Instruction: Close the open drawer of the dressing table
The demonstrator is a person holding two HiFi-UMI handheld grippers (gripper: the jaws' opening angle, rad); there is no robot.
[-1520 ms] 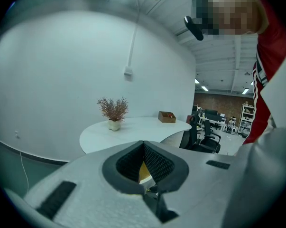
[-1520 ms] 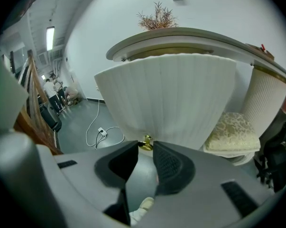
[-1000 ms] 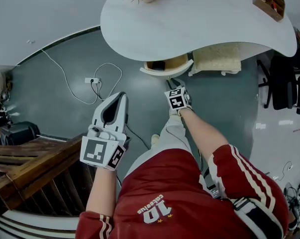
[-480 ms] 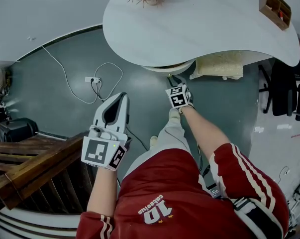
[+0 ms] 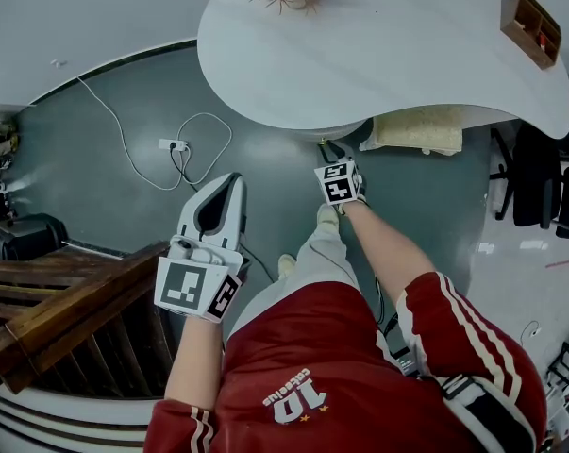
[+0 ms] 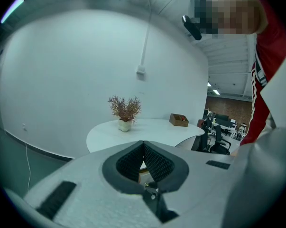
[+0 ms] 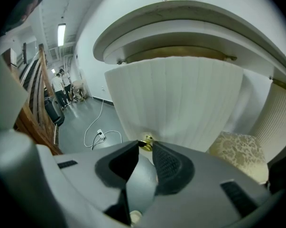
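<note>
1. The white dressing table fills the top of the head view.
2. Its drawer shows a fluted white front, tucked almost wholly beneath the tabletop's edge.
3. The left gripper hangs in the air well short of the table, jaws pressed together on nothing.
4. The right gripper reaches the drawer front, jaws partly apart, pinching its knob.
5. The small gold knob sits between the jaw tips.

An open-plan office hall: black office chairs at the right, wooden staircase near left, ceiling strip lights, grey floor.
</note>
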